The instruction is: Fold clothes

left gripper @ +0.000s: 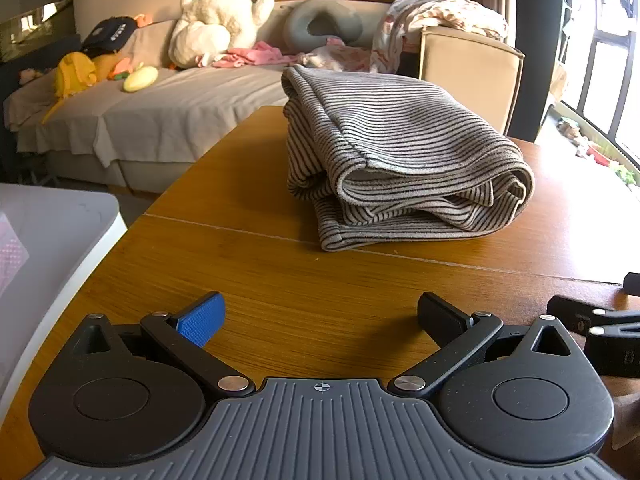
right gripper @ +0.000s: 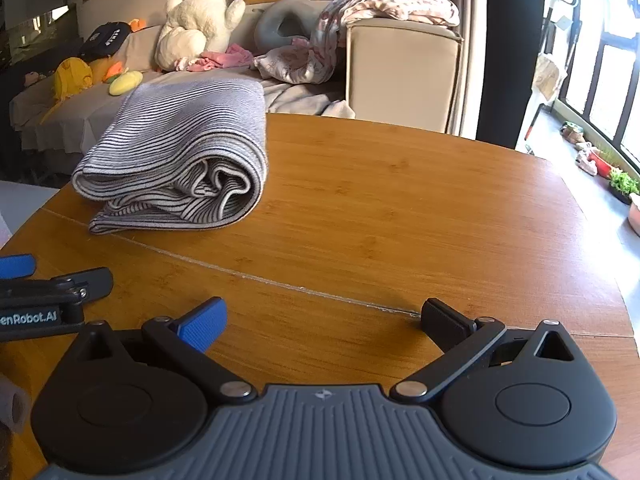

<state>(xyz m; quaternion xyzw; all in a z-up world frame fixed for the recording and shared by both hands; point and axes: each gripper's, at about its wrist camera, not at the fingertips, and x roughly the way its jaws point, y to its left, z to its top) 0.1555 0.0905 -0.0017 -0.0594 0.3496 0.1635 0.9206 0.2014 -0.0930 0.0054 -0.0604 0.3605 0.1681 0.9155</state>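
A grey garment with thin black stripes (left gripper: 400, 152) lies folded in a thick bundle on the wooden table (left gripper: 280, 280); the right wrist view shows it at the left (right gripper: 180, 152). My left gripper (left gripper: 320, 316) hovers low over the table in front of the bundle, open and empty. My right gripper (right gripper: 324, 320) is open too, over bare wood to the right of the garment. Each gripper shows at the edge of the other's view: the right one (left gripper: 592, 320) and the left one (right gripper: 52, 284).
A white plastic bin (left gripper: 48, 248) stands off the table's left side. Behind the table is a sofa (left gripper: 180, 100) with a white plush toy (left gripper: 220, 16), a grey neck pillow (left gripper: 320, 20) and loose clothes (right gripper: 384, 4). Windows and floor plants (right gripper: 620, 180) lie to the right.
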